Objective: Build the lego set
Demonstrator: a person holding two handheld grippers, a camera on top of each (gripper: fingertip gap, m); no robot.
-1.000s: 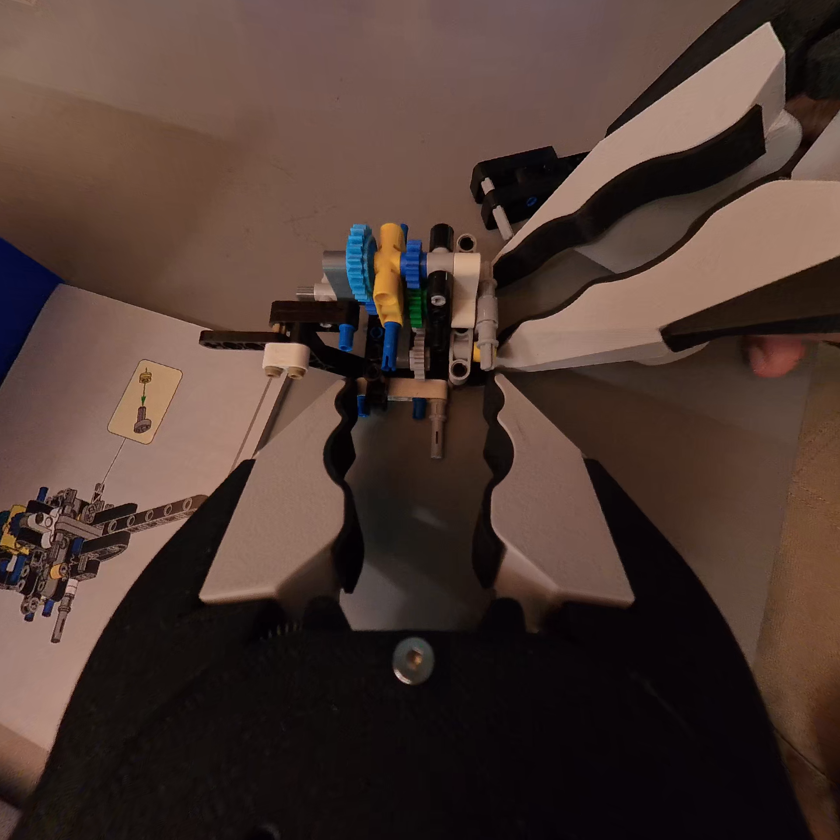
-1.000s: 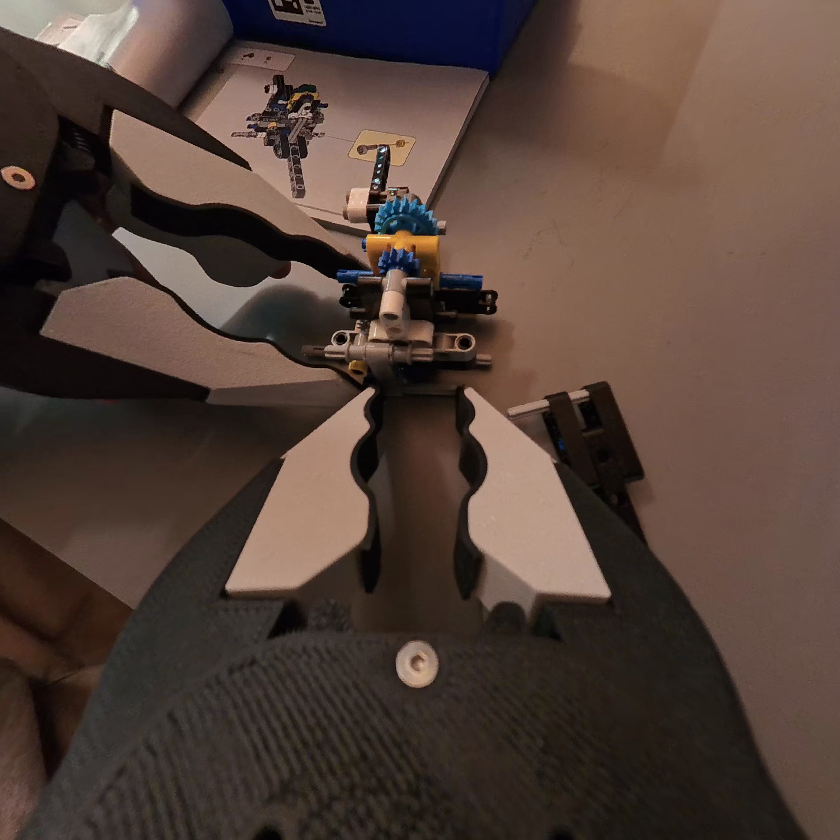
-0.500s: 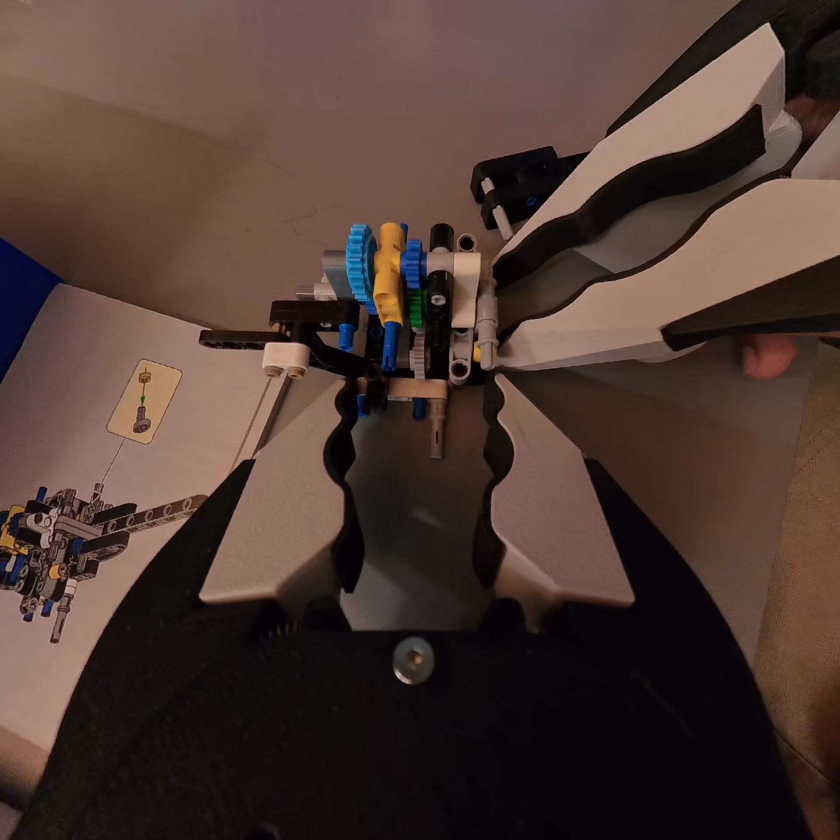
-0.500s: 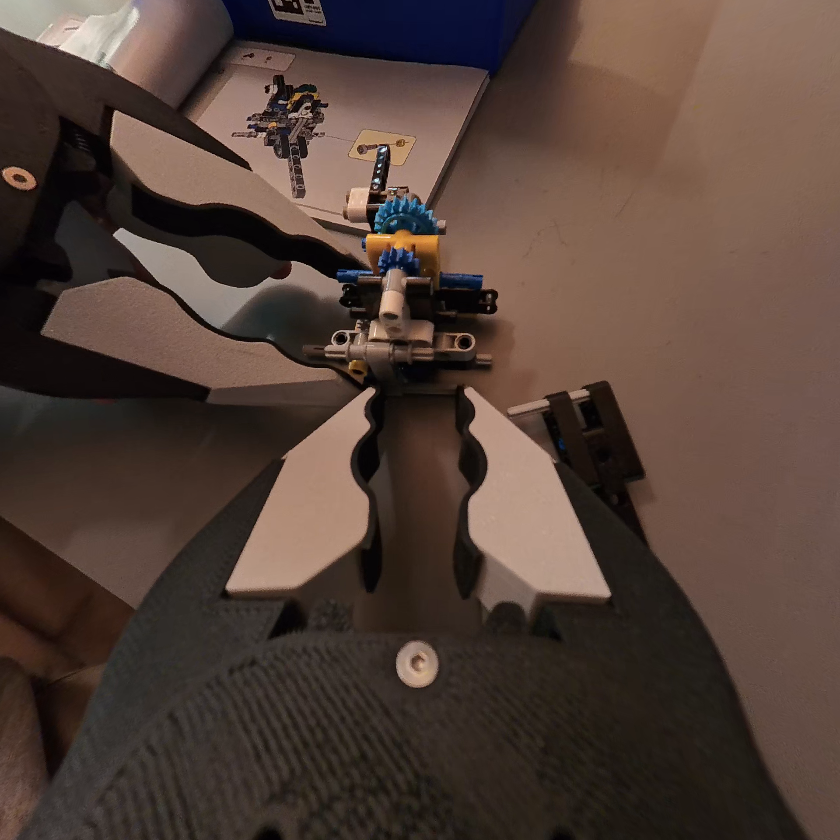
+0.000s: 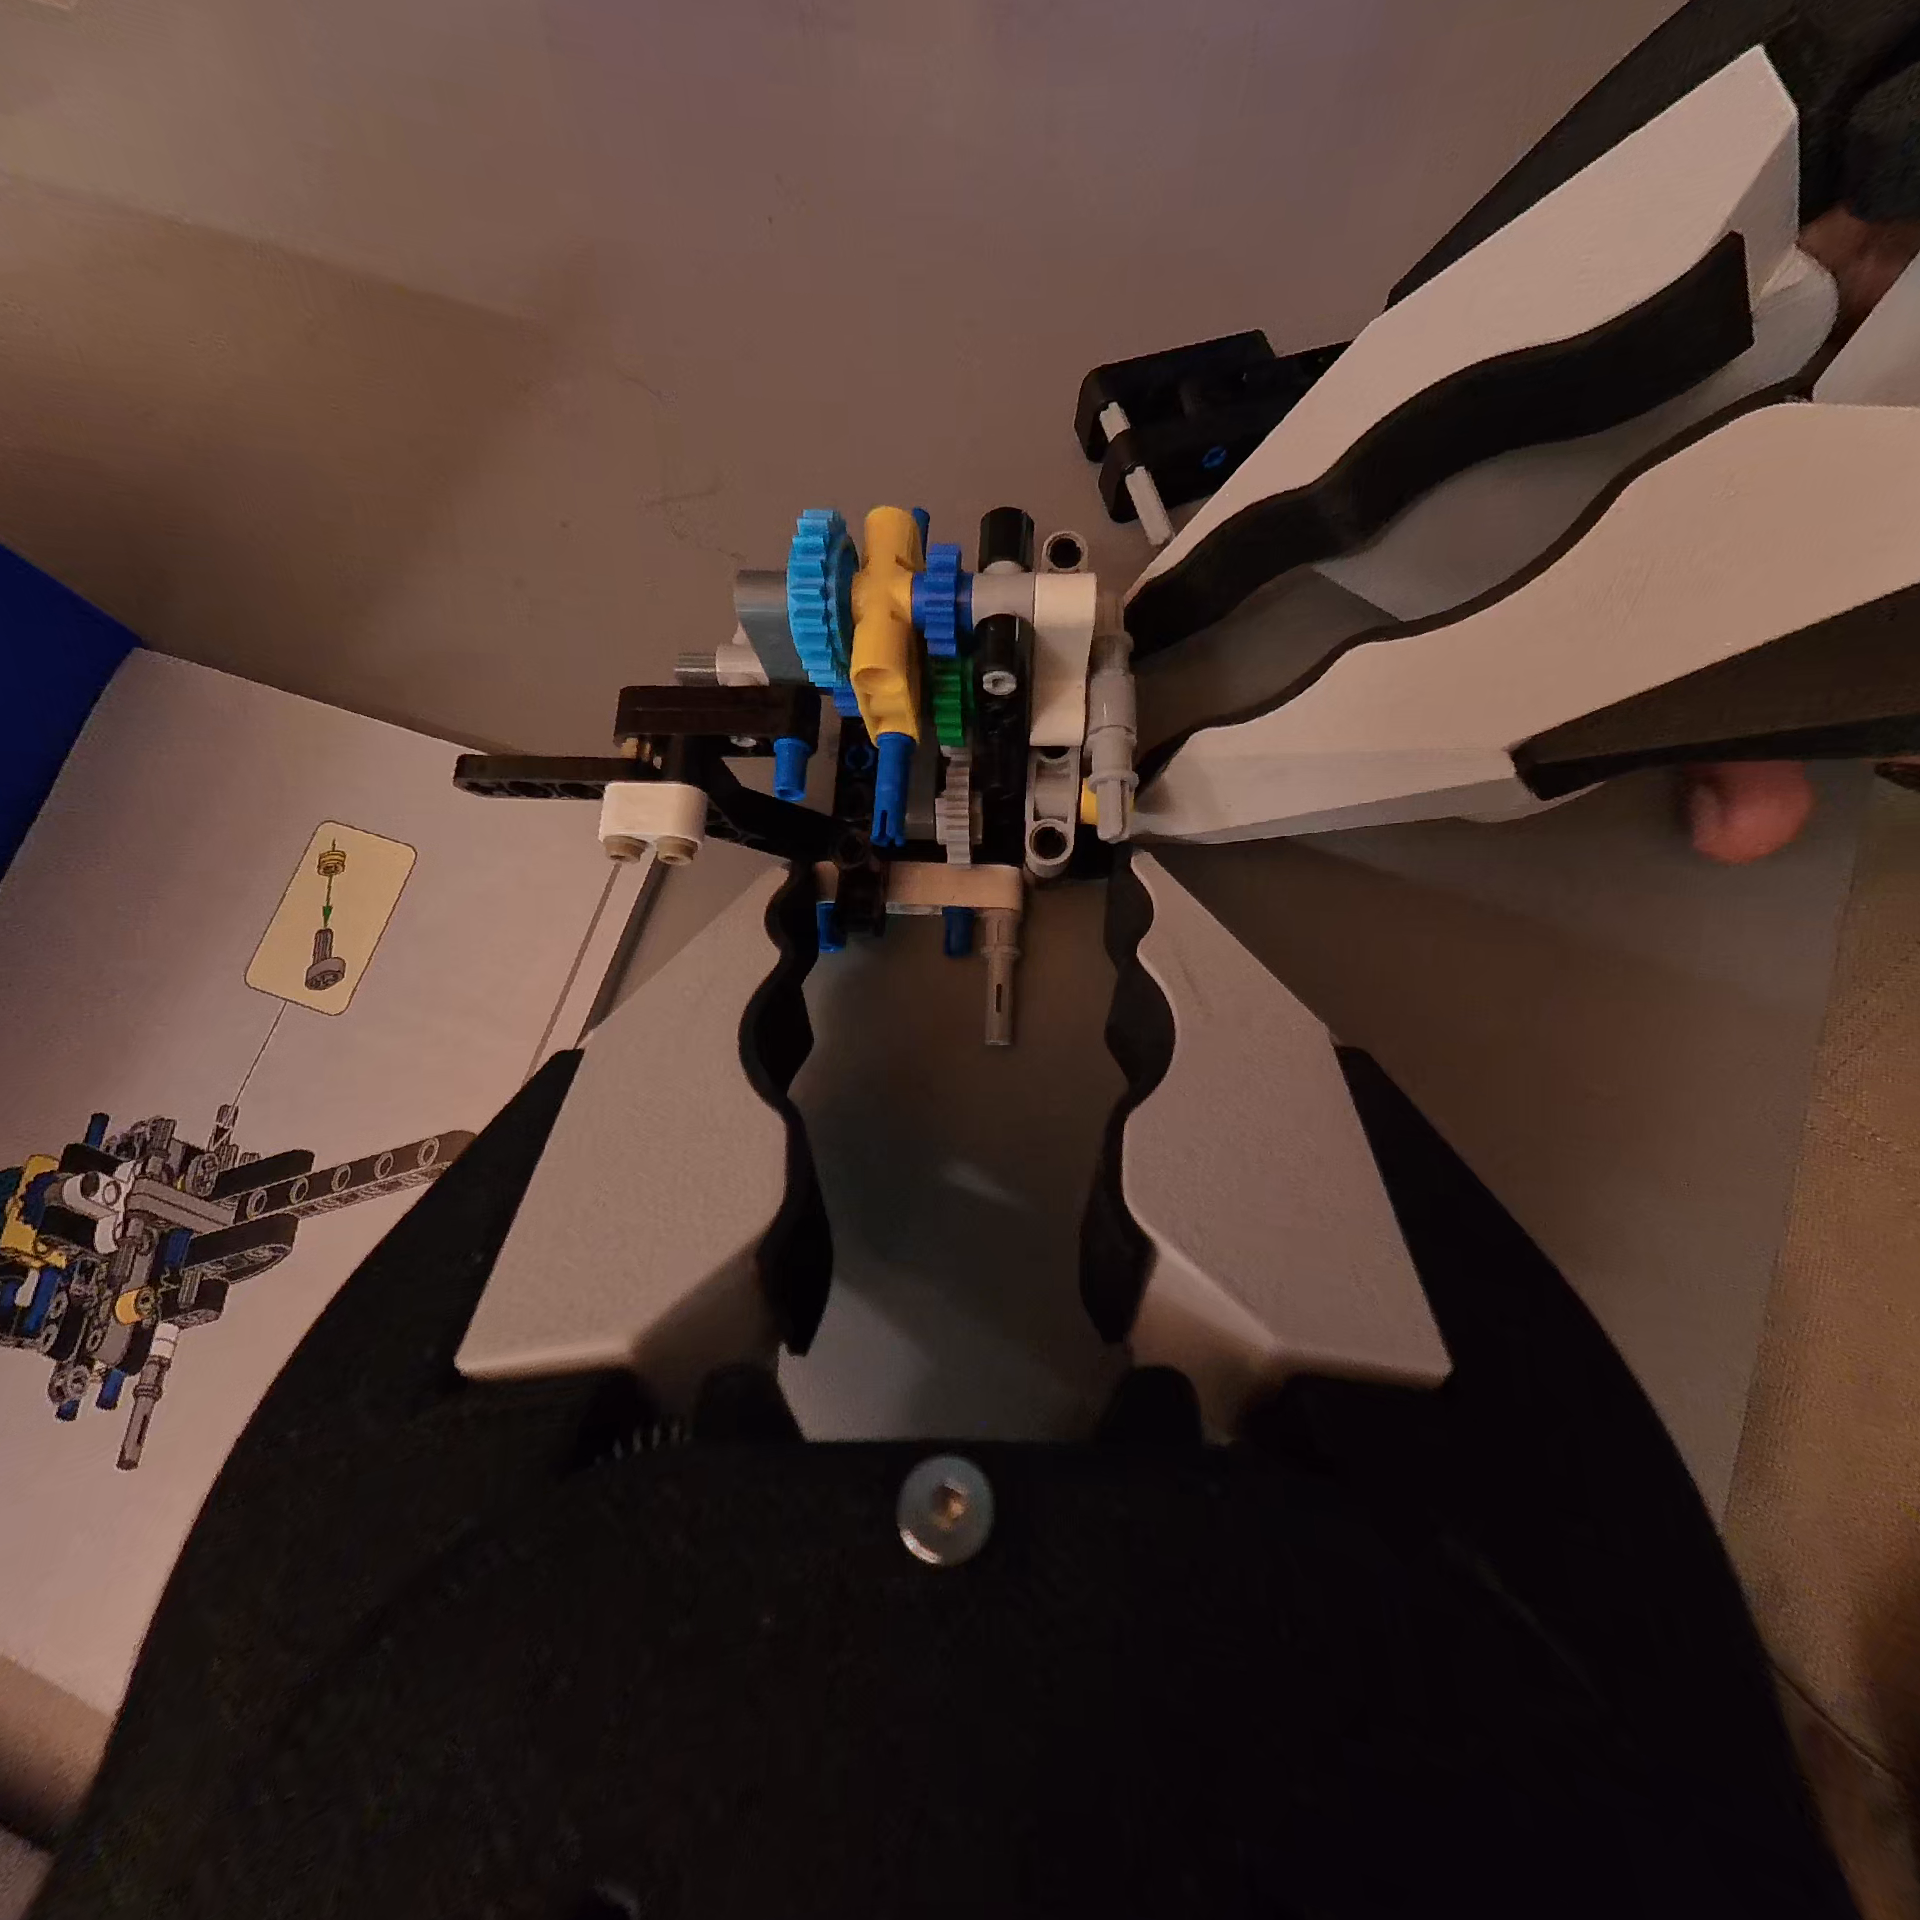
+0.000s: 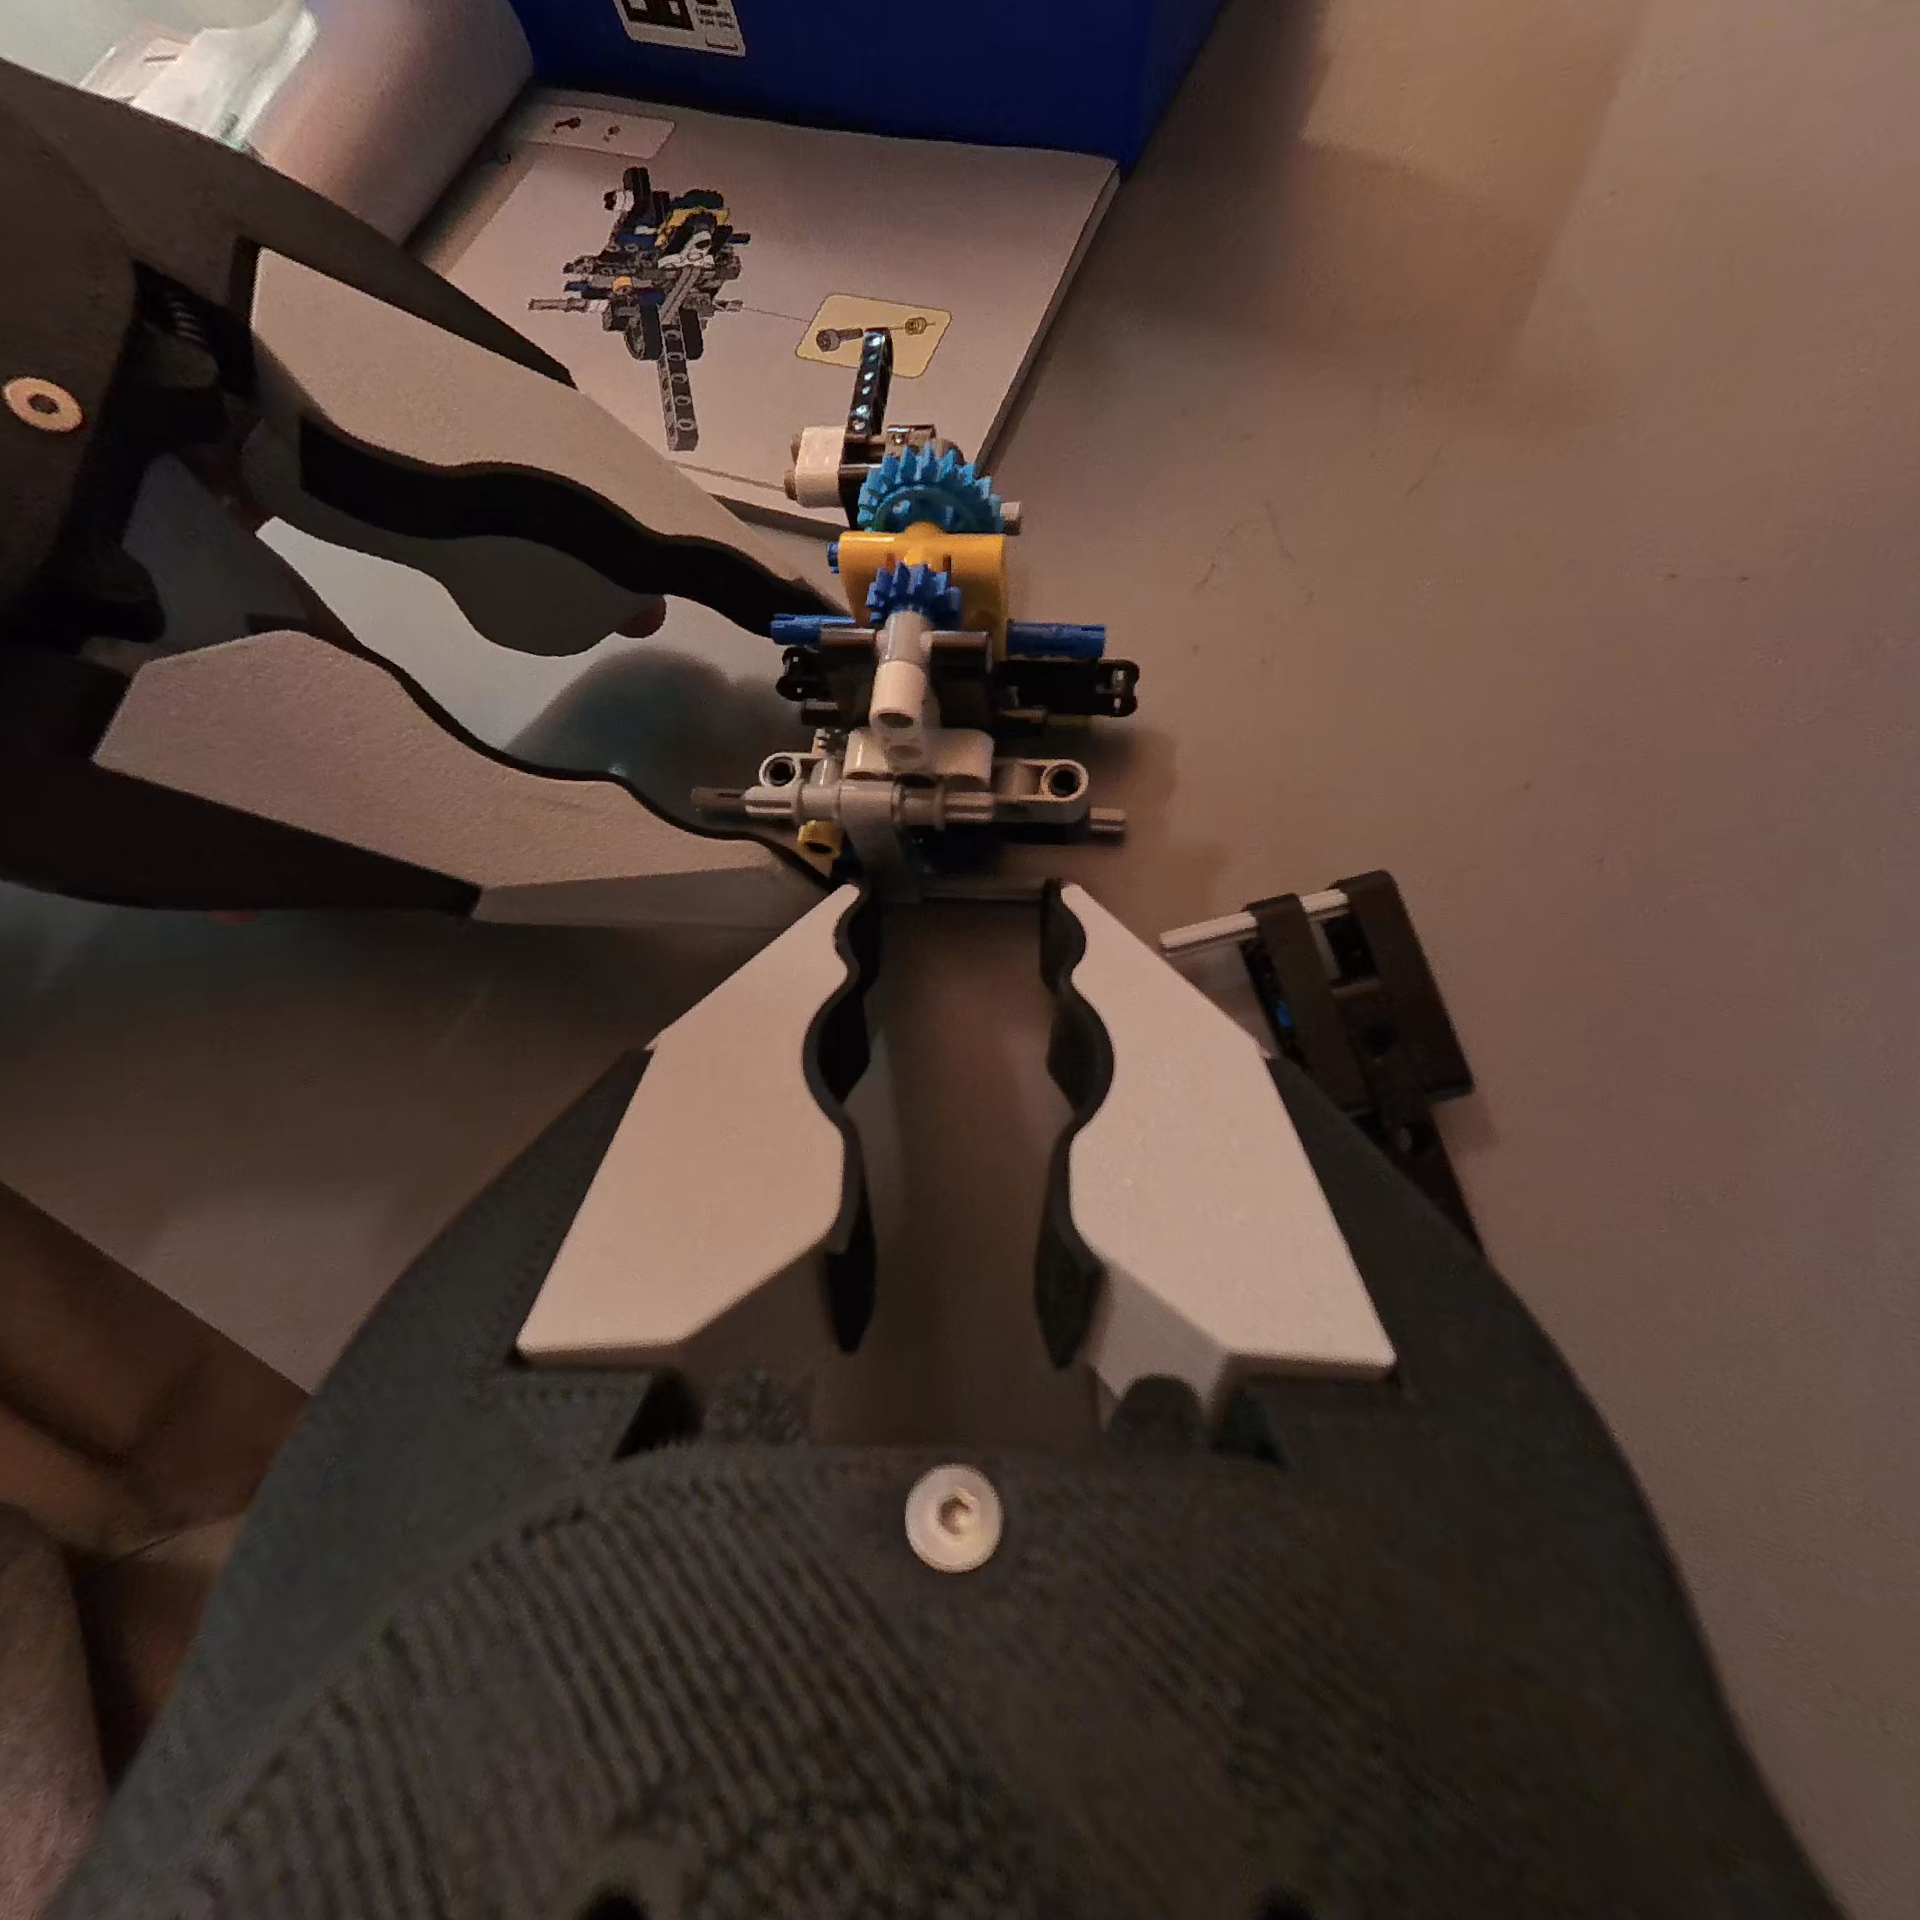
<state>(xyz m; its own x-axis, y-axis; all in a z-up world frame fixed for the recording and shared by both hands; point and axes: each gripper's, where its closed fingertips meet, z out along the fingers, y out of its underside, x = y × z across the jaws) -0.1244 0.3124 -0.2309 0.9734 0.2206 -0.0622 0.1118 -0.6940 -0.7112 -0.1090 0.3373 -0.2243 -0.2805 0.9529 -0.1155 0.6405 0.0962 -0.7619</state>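
Note:
The partly built lego model (image 5: pixel 904 707) stands on the table, with blue gears, a yellow hub, black beams and grey axles. It also shows in the right wrist view (image 6: pixel 925 675). My left gripper (image 5: pixel 961 883) is open, its tips at the model's near edge with a grey axle (image 5: pixel 997 987) lying between the fingers. My right gripper (image 6: pixel 956 894) is open, its tips against the model's grey cross axle end. Each gripper shows in the other's view: the right gripper (image 5: pixel 1132 717) and the left gripper (image 6: pixel 831 748).
A black sub-assembly (image 6: pixel 1340 997) with a white axle lies beside my right gripper and also shows in the left wrist view (image 5: pixel 1174 416). The open instruction booklet (image 5: pixel 208 935) lies left of the model, a blue box (image 6: pixel 883 62) behind it. A fingertip (image 5: pixel 1745 821) shows at right.

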